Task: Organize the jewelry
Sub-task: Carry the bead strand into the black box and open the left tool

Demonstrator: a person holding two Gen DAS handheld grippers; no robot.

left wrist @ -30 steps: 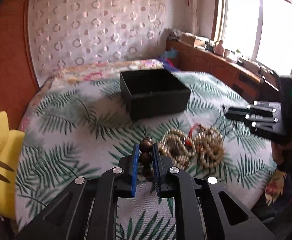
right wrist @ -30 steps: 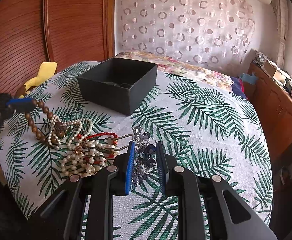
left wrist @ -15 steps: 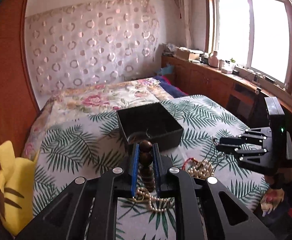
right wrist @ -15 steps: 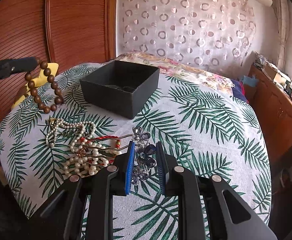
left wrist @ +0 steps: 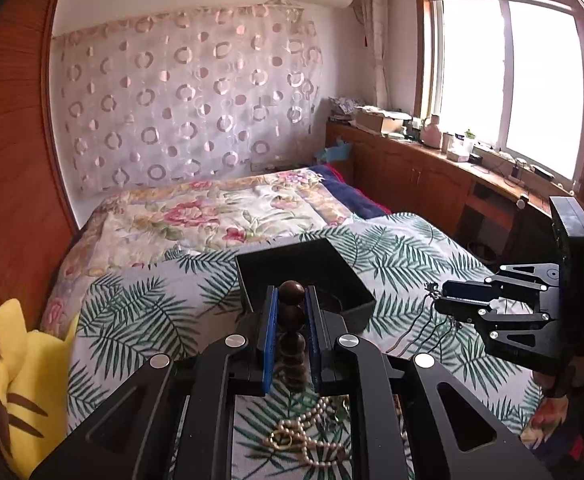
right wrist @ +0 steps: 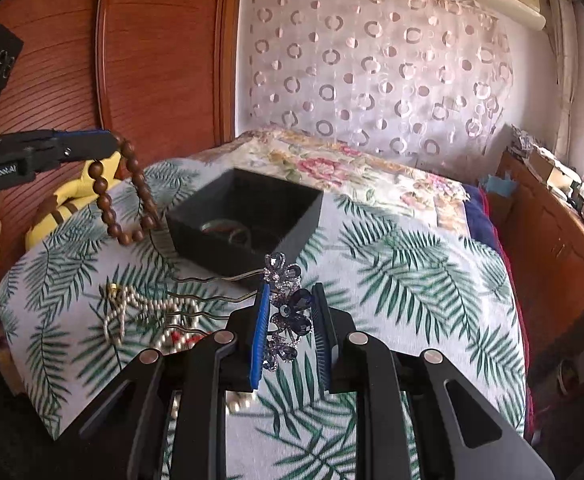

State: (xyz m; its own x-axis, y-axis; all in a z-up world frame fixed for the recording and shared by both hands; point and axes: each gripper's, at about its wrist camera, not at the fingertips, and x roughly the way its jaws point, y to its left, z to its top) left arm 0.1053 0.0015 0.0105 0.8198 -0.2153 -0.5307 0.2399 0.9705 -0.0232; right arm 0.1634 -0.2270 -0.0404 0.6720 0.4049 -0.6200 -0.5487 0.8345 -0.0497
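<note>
My left gripper (left wrist: pixel 292 292) is shut on a dark brown bead bracelet (left wrist: pixel 292 314), lifted above the leaf-print cloth. In the right wrist view the bracelet (right wrist: pixel 131 196) hangs as a loop from that gripper (right wrist: pixel 109 145), left of the open black box (right wrist: pixel 211 248). My right gripper (right wrist: pixel 292 292) is shut on a blue flower hair comb (right wrist: pixel 289 314), whose wavy metal prongs (right wrist: pixel 211 280) point left above the cloth. In the left wrist view the box (left wrist: pixel 356 314) sits just beyond the held beads, with the right gripper (left wrist: pixel 440 300) to its right. Pearl strands (right wrist: pixel 127 308) lie on the cloth.
Bangles (right wrist: pixel 227 232) lie inside the box. A yellow plush toy (left wrist: pixel 23 392) sits at the cloth's left edge by a wooden panel. A floral quilt (left wrist: pixel 211 216) lies beyond the box. A wooden sideboard (left wrist: pixel 432 176) runs under the window at right.
Both grippers have risen. The brown bracelet came off the jewelry pile and now hangs free. The flower comb has left the cloth in the last half second.
</note>
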